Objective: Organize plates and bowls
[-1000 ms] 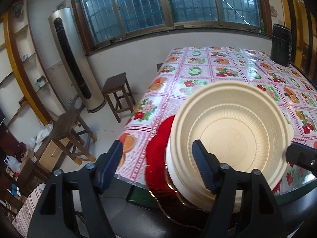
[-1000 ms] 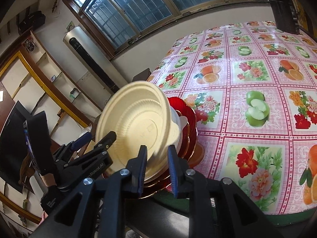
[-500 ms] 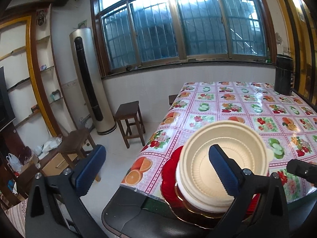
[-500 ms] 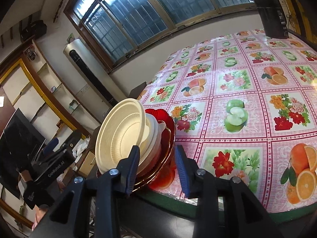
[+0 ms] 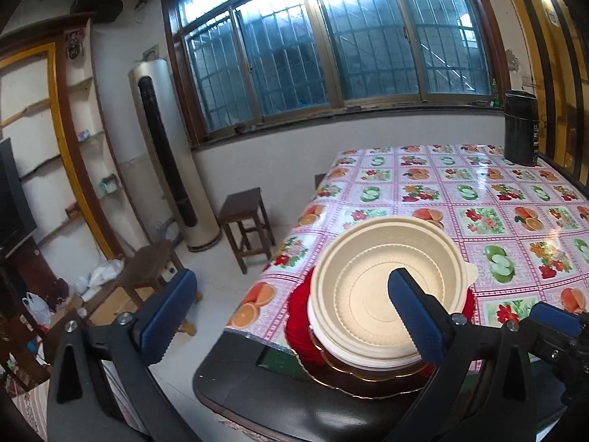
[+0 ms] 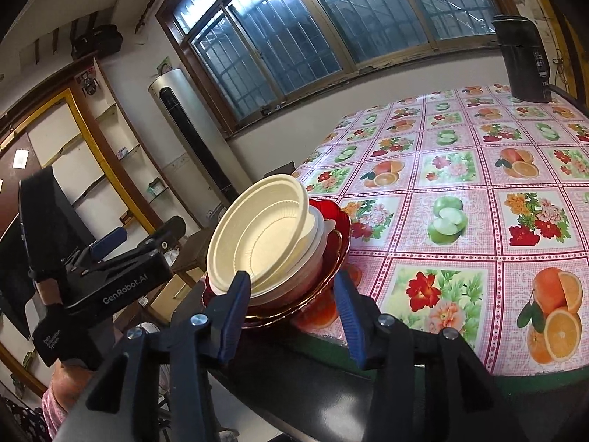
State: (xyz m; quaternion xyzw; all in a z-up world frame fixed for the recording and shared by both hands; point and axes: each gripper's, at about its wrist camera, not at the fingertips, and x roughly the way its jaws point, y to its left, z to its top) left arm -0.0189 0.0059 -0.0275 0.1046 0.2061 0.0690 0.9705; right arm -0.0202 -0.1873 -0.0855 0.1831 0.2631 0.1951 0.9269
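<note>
Bowls (image 5: 386, 294) in cream plastic sit nested at the near corner of the worktop (image 5: 478, 199), resting on red plates (image 5: 298, 313) with a darker amber plate (image 6: 324, 283) lowest in the pile. The whole stack overhangs the worktop's edge a little, as far as the fisheye views allow one to judge.

A second ago the right claw (image 6: 291, 313) was pressed nearly together at the rim of the stack; half a second ago it had begun to part, and now its blue-padded fingers (image 6: 232, 313) stand spread wide on either side of the pile, touching nothing that I can make out. The left claw (image 5: 291, 316) is likewise spread, wider than before, and has drawn back, so that the stack looks smaller in its view. Neither claw is pinching anything.

My reading is that the stack has just been let go and both hands are retreating. That would mean the gathering of plates and bowls into one pile is done or nearly so (no other dishes show on the cloth, only a dark canister (image 6: 522, 59) at the far side). The remaining worry is the pile's seat near the edge: the top bowl looks slightly tilted in the right view, and a nudge inward might be wise.
</note>
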